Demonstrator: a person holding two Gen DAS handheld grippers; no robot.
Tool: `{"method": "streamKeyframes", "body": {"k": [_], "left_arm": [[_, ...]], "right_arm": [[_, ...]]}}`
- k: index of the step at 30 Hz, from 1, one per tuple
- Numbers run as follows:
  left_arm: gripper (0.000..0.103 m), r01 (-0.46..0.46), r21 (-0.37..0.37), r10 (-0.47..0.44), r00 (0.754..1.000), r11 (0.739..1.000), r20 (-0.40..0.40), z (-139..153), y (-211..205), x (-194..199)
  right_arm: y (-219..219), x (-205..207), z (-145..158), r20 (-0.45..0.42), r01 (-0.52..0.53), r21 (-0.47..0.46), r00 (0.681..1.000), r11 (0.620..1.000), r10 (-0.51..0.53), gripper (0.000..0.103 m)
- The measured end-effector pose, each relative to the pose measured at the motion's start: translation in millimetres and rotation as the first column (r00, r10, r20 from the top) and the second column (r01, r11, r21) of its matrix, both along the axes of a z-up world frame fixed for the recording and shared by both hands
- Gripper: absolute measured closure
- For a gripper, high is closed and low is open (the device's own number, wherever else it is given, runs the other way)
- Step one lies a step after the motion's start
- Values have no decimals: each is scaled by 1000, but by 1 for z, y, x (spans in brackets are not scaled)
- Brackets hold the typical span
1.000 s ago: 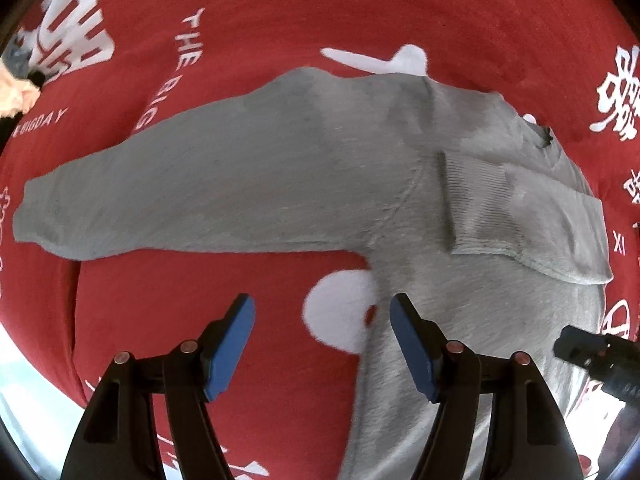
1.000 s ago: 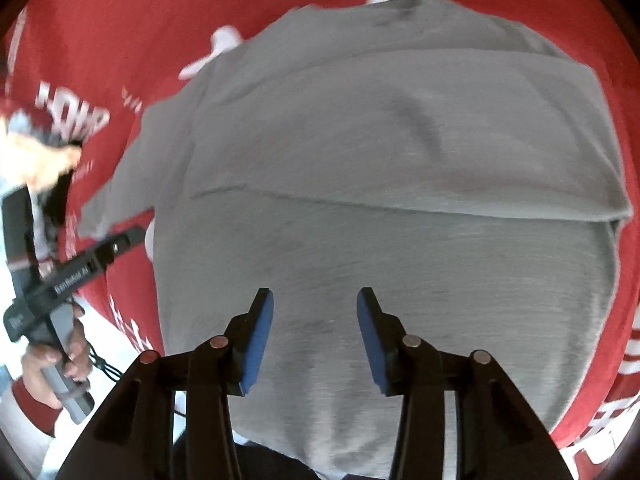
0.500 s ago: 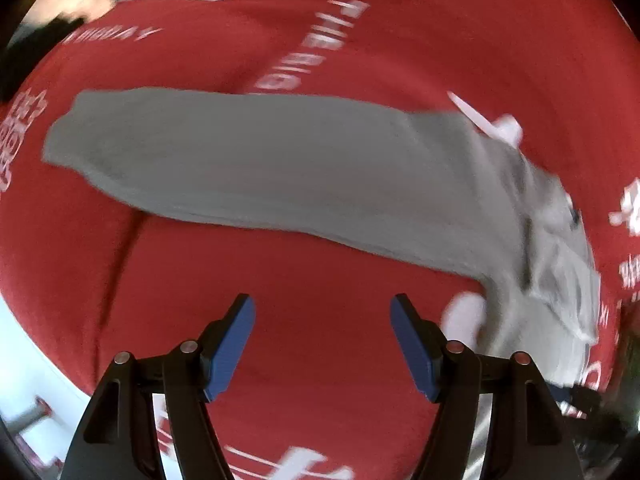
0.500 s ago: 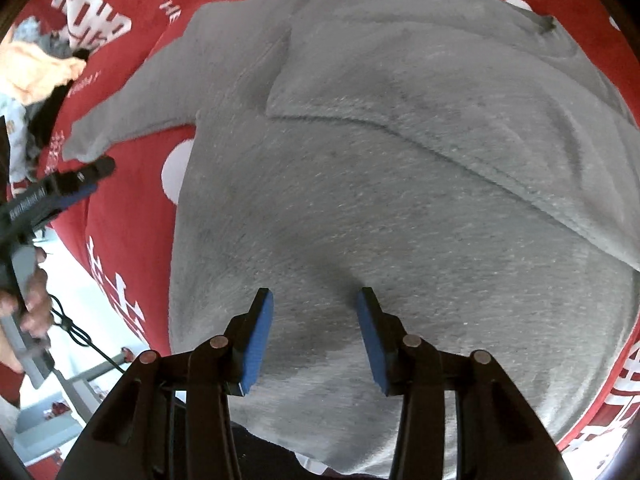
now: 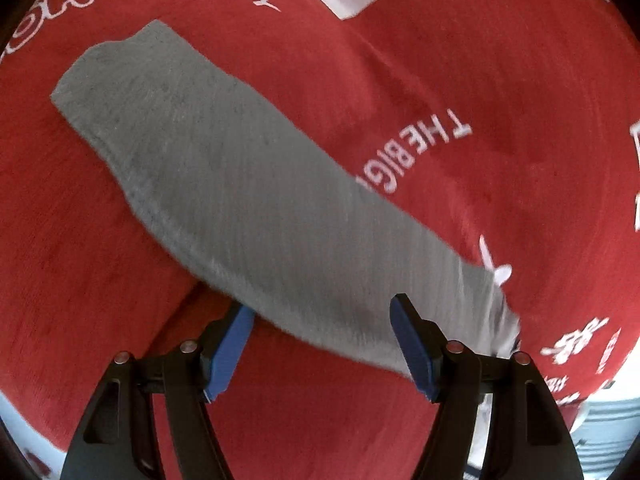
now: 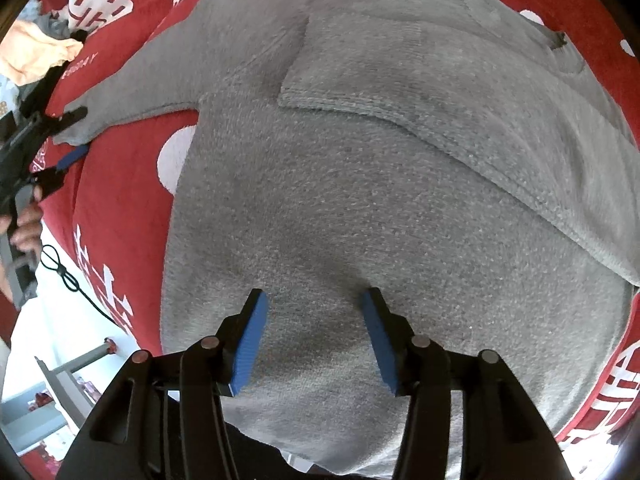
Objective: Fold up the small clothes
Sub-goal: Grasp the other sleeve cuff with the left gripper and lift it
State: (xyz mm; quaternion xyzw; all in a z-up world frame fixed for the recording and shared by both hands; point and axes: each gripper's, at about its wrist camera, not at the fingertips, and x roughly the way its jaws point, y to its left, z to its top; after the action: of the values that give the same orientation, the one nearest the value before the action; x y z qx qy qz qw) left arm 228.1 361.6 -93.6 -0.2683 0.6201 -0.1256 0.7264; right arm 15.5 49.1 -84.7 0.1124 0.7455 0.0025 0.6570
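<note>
1. Hovering over the lower body of the grey sweater (image 6: 360, 208), the right gripper (image 6: 314, 340) has its blue fingers (image 6: 250, 344) spread wide and holding nothing, both tips above the knit near the hem.
2. The sweater lies flat on a red cloth (image 6: 116, 208) printed with white letters, which covers the bench; beyond the right gripper, one sleeve (image 6: 460, 92) is folded across the chest, its ribbed cuff edge lying on the body.
3. Farther up the sweater, at the collar, a small dark tag (image 6: 557, 42) shows.
4. The other sleeve (image 5: 224, 176) stretches out from the sweater's shoulder across the red cloth, flat and unfolded.
5. The left gripper (image 5: 324, 344) sits over this outstretched sleeve, its fingers (image 5: 230, 346) wide apart and empty; one tip is just beside the sleeve's near edge, the other above the sleeve.
6. In the right wrist view the left gripper (image 6: 66, 136) appears at the sleeve's cuff end, held by a hand (image 6: 22, 224).
7. Past that cuff, far from the sweater, a peach cloth (image 6: 34, 54) lies bunched at the edge of the red cloth.
</note>
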Motion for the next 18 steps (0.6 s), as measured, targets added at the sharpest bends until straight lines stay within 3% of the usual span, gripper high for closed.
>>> {"method": "streamKeyframes", "body": {"k": [6,7,8,9,10,15,18], "left_arm": [[34,-76,-34,76,997,996,4,-7,3,13],[41,-79,-28,79,997,996,16,-6,1,13],[64,-74,-30,75,997,997,24,-5,-2,13],[83,-60,-48,61,998,997,27,-5,-6,13],[89,-51,-61,54,998,997,38,-3,-9,11],[92,21,-10,-19,986,1000,164,28,-32,5],[92,78,47,-87,967,996,241,56,-53,2]], "right_arm": [[6,1,-3,3,4,-3,1000,1000,-4,46],[6,1,-3,3,8,0,1000,1000,-8,46],[4,1,-2,-14,-63,14,998,998,63,46],[3,1,-2,-11,-59,19,998,998,60,46],[1,0,0,-8,-58,23,998,998,58,46],[-5,2,7,16,-47,48,999,998,47,46],[-9,1,12,32,-47,63,998,997,45,46]]}}
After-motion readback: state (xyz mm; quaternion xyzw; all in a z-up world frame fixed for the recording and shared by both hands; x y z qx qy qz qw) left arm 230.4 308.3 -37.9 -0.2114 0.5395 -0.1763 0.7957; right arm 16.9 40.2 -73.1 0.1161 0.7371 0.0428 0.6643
